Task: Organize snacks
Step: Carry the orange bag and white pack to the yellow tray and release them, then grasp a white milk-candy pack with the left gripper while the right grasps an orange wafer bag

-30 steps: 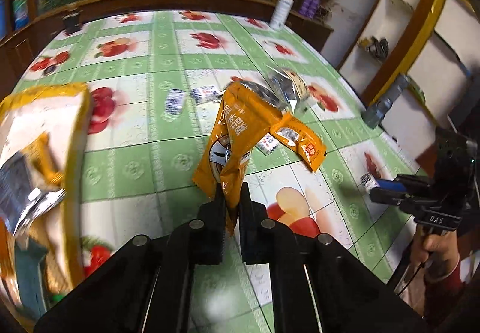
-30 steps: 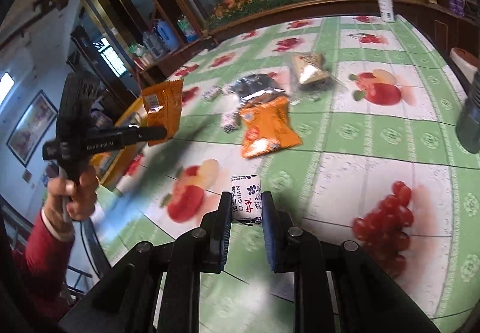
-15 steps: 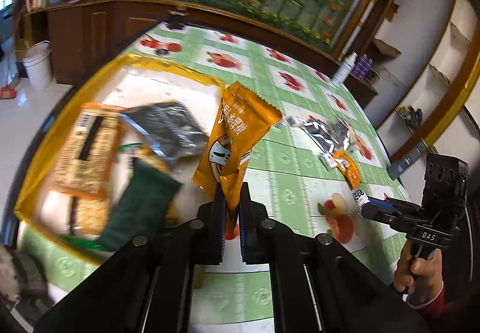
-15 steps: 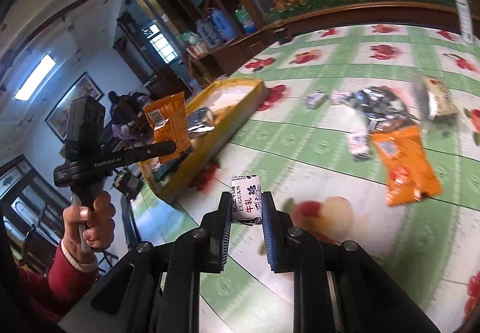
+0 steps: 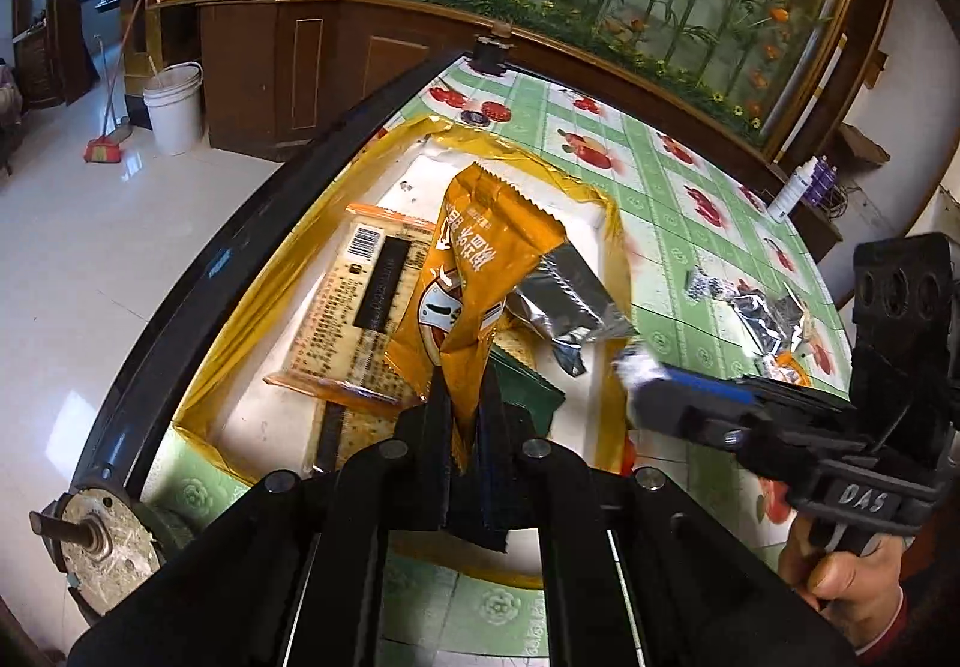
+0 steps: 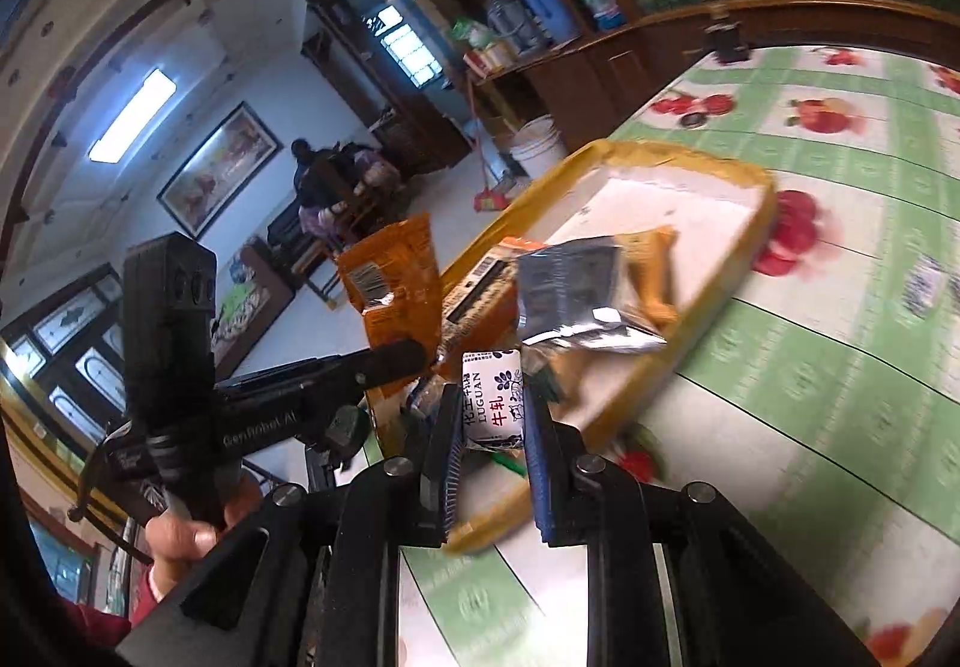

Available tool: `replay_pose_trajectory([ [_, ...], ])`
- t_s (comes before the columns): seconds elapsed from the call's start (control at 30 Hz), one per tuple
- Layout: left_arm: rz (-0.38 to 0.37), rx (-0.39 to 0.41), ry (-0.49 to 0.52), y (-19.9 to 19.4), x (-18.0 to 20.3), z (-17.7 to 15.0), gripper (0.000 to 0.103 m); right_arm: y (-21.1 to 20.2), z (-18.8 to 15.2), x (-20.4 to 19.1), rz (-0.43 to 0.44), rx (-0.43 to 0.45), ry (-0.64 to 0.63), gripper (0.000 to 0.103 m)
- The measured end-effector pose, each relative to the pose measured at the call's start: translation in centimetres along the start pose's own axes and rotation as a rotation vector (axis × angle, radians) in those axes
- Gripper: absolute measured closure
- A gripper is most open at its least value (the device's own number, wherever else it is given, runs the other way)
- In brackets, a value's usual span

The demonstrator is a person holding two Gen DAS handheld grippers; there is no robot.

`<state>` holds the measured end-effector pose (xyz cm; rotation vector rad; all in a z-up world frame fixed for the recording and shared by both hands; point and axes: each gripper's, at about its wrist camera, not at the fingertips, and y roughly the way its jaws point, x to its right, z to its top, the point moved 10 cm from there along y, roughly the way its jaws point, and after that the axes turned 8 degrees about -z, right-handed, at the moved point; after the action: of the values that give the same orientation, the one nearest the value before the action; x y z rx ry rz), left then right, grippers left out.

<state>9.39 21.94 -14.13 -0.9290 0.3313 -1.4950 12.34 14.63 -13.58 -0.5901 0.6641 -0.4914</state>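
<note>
My left gripper (image 5: 465, 397) is shut on an orange snack bag (image 5: 480, 271) and holds it above the yellow-rimmed tray (image 5: 240, 319). In the tray lie a flat cracker pack (image 5: 366, 307), a silver packet (image 5: 570, 301) and a green packet (image 5: 528, 391). My right gripper (image 6: 495, 415) is shut on a small white candy packet (image 6: 492, 397) over the tray's near rim (image 6: 708, 331). The right gripper also shows in the left wrist view (image 5: 654, 385), and the left gripper with its orange bag (image 6: 396, 289) in the right wrist view.
Several loose snack packets (image 5: 762, 313) lie on the green fruit-print tablecloth (image 5: 678, 211) to the right of the tray. The table's dark left edge (image 5: 240, 247) runs beside the tray, with floor below. A white bottle (image 5: 792, 187) stands at the far edge.
Both grippers have moved left from the loose snacks to the tray, each carrying its packet. The right gripper now hangs over the tray's rim close to the left one.
</note>
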Motion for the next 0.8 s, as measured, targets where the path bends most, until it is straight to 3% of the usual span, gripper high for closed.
replay_pose_trajectory([
  [0.13, 0.073, 0.003, 0.056, -0.1, -0.3, -0.1, 0.097, 2.5, 0.1, 0.0, -0.051, -0.032, -0.011, 0.083],
  [0.17, 0.095, 0.005, 0.068, -0.2, -0.3, -0.2, 0.091, 2.8, 0.1, 0.2, -0.063, -0.034, -0.004, 0.08],
  [0.23, 0.122, 0.002, 0.068, -0.3, -0.8, -0.4, 0.058, 2.9, 0.0, 0.5, -0.07, -0.037, 0.01, 0.08],
  [0.27, 0.121, 0.01, 0.059, -0.4, -1.0, -0.4, 0.034, 2.5, 0.0, 1.0, -0.076, -0.033, 0.016, 0.079],
  [0.3, 0.112, 0.031, 0.05, -0.7, -1.1, -0.3, 0.029, 2.3, 0.0, 1.2, -0.077, -0.029, 0.019, 0.079],
  [0.4, 0.071, 0.063, 0.022, -1.5, -0.8, 0.0, 0.029, 0.8, -0.2, 1.9, -0.068, -0.008, 0.04, 0.076],
  [0.53, 0.085, 0.082, 0.027, -2.2, -0.2, 0.3, 0.029, -2.0, -0.9, 3.5, -0.086, 0.029, 0.052, 0.065],
  [0.6, 0.07, 0.087, 0.044, -2.2, 1.2, 0.4, 0.029, -4.0, -1.6, 5.2, -0.133, 0.061, 0.063, 0.058],
  [0.8, -0.007, 0.056, 0.139, -0.5, 7.6, -0.4, 0.029, -10.9, -5.5, 13.6, -0.314, 0.133, 0.193, 0.056],
])
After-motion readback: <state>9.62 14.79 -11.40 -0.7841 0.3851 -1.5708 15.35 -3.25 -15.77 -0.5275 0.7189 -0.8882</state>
